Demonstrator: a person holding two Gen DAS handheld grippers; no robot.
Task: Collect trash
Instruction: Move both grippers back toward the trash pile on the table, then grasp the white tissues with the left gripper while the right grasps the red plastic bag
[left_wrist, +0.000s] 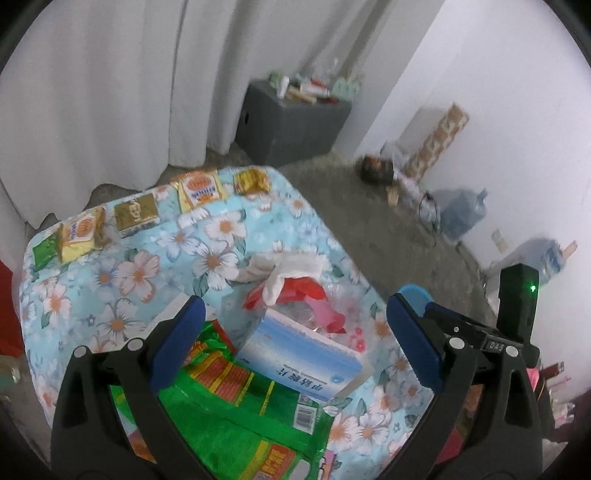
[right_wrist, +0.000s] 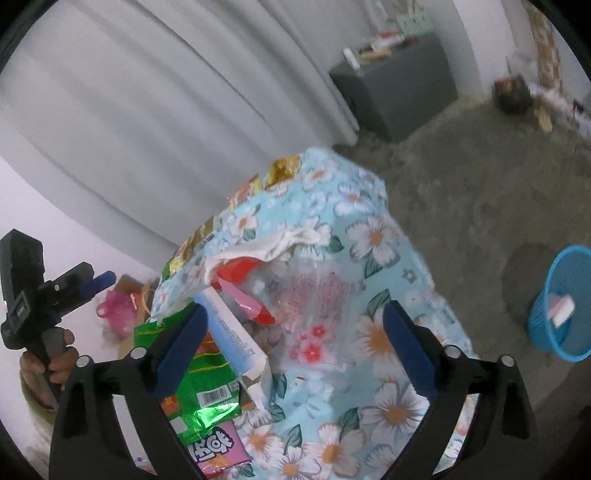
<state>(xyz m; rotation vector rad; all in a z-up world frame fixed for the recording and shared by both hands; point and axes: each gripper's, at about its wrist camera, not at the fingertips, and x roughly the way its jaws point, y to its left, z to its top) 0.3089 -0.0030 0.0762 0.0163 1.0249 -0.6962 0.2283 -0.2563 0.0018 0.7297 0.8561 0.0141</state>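
Note:
Trash lies on a table with a flowered blue cloth (left_wrist: 122, 280). A white and blue medicine box (left_wrist: 303, 365) rests on a green snack wrapper (left_wrist: 236, 406), with a red plastic wrapper (left_wrist: 295, 291) and a crumpled white tissue (left_wrist: 291, 266) behind it. My left gripper (left_wrist: 295, 343) is open above the box. My right gripper (right_wrist: 295, 343) is open over the same pile: the box (right_wrist: 236, 339), the green wrapper (right_wrist: 207, 384), a pink packet (right_wrist: 218, 450) and clear plastic (right_wrist: 314, 295). The right gripper also shows at the right of the left wrist view (left_wrist: 417, 325), and the left gripper at the left of the right wrist view (right_wrist: 96, 282).
A blue mesh waste basket (right_wrist: 561, 310) stands on the concrete floor to the right of the table. Several small snack packets (left_wrist: 199, 192) line the table's far edge. A grey cabinet (left_wrist: 288, 125) and white curtains stand behind. Water jugs (left_wrist: 461, 210) sit by the wall.

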